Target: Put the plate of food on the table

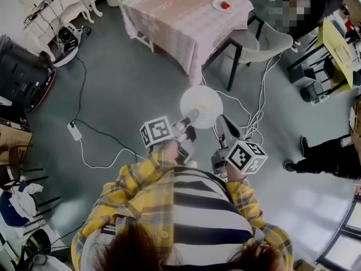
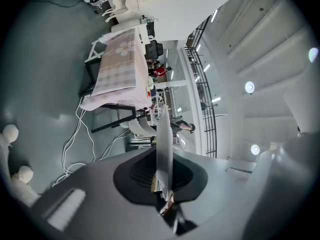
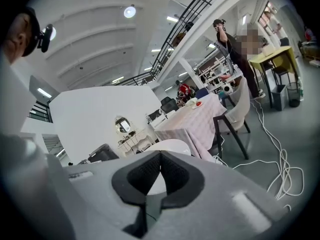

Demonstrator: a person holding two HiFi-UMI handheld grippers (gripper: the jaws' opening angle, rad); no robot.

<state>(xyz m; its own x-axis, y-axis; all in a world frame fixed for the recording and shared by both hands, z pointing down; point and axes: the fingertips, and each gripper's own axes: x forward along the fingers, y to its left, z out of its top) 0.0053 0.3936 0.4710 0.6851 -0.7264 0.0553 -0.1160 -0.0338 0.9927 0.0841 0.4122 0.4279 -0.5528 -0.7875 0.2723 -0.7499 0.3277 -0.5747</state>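
Note:
A white plate (image 1: 201, 105) with a little pale food hangs over the floor in front of the person. My left gripper (image 1: 190, 116) is shut on its near left rim. In the left gripper view the plate (image 2: 164, 134) shows edge-on, pinched between the dark pads of my left gripper (image 2: 163, 170). My right gripper (image 1: 223, 121) sits beside the plate's right edge with its jaws shut and nothing between them. In the right gripper view the plate (image 3: 170, 145) lies just beyond my right gripper (image 3: 160, 154). The table (image 1: 180, 16) with the pink checked cloth stands farther ahead.
A small plate with red food (image 1: 223, 5) sits on the table's far right. A grey chair (image 1: 265, 41) stands at the table's right. White cables (image 1: 251, 117) and a power strip (image 1: 74, 130) lie on the floor. A person's legs (image 1: 327, 158) show at the right.

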